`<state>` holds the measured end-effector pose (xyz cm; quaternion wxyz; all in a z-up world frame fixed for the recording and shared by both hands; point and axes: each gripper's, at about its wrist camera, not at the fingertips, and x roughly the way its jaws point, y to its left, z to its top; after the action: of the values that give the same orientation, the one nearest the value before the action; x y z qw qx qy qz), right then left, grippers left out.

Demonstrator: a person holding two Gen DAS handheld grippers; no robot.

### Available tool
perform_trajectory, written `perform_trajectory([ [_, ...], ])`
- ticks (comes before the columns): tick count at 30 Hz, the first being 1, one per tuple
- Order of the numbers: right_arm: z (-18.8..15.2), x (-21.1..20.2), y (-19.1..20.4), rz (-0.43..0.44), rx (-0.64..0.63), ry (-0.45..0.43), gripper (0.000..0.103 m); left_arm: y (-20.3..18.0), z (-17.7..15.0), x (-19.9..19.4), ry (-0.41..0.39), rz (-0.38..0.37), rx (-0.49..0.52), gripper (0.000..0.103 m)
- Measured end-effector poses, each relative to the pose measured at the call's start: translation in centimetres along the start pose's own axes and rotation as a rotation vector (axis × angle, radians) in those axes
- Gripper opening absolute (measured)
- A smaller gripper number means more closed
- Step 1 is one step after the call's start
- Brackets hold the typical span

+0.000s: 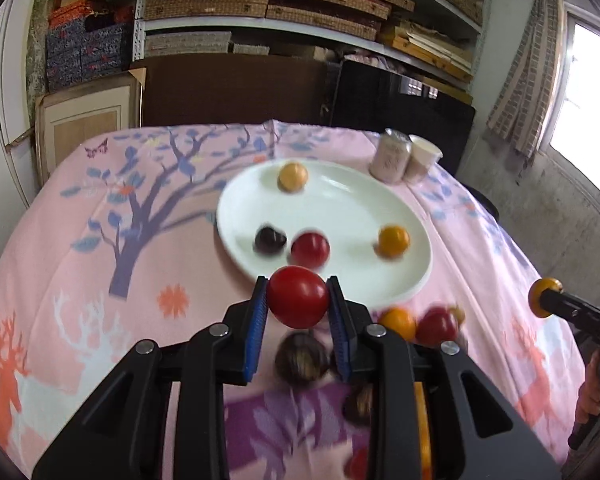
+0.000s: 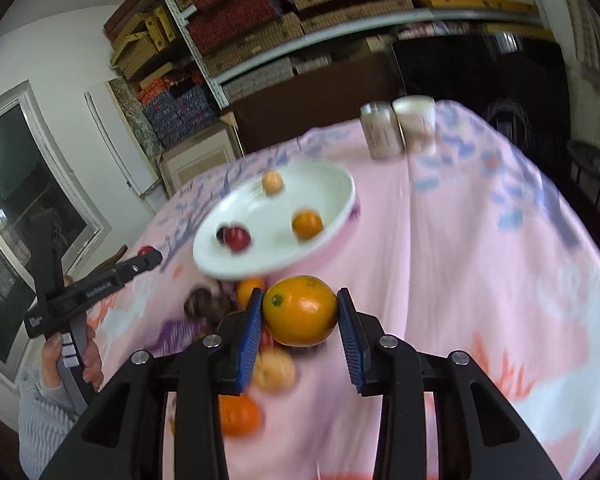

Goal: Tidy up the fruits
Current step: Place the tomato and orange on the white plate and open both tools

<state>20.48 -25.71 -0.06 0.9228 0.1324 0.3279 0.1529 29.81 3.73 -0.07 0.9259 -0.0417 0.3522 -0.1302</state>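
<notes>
Pink tablecloth (image 1: 100,248) under white plate (image 1: 340,208), left gripper (image 1: 298,300) clamped a red tomato (image 1: 298,298), right gripper (image 2: 300,312) gripped an orange (image 2: 300,311)

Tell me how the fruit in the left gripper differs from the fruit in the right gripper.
The red tomato in the left gripper is smooth and glossy red; the orange in the right gripper is orange-yellow with a dimpled skin and a green stem spot. The tomato touches both pads; the orange shows a slight gap at its right pad. Both are round and held near the white plate.
</notes>
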Motion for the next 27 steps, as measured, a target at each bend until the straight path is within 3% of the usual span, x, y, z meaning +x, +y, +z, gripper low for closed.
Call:
perform_trajectory([
  [3,3.4,2.1,0.9,-0.009,-0.016,-0.034,0.037,0.3,2.4,2.3,-0.004,0.015,-0.047,0.029],
  [6,5.9,6.9,1.2,0.000,0.011,-0.021,0.037,0.9,3.9,5.4,0.017,0.048,-0.072,0.029],
  [13,7.6,15.7,2.3,-0.073,-0.082,0.067,0.037,2.0,5.3,12.1,0.071,0.098,-0.043,0.029],
  [16,7.9,17.3,2.1,-0.073,-0.096,0.084,0.038,2.2,5.0,13.8,0.106,0.100,-0.020,0.051],
  [18,7.7,18.5,2.0,-0.077,-0.109,0.116,0.039,2.1,4.7,14.0,0.106,0.127,0.001,0.058],
  [19,7.4,19.1,2.0,-0.075,-0.117,0.129,0.044,2.0,4.6,14.0,0.103,0.129,0.000,0.063],
  [22,7.1,19.5,1.9,-0.078,-0.114,0.141,0.048,1.9,4.7,13.6,0.091,0.091,-0.016,0.077],
  [27,7.7,17.4,2.1,-0.075,-0.096,0.092,0.054,1.1,4.5,12.8,0.054,0.128,0.012,0.087],
])
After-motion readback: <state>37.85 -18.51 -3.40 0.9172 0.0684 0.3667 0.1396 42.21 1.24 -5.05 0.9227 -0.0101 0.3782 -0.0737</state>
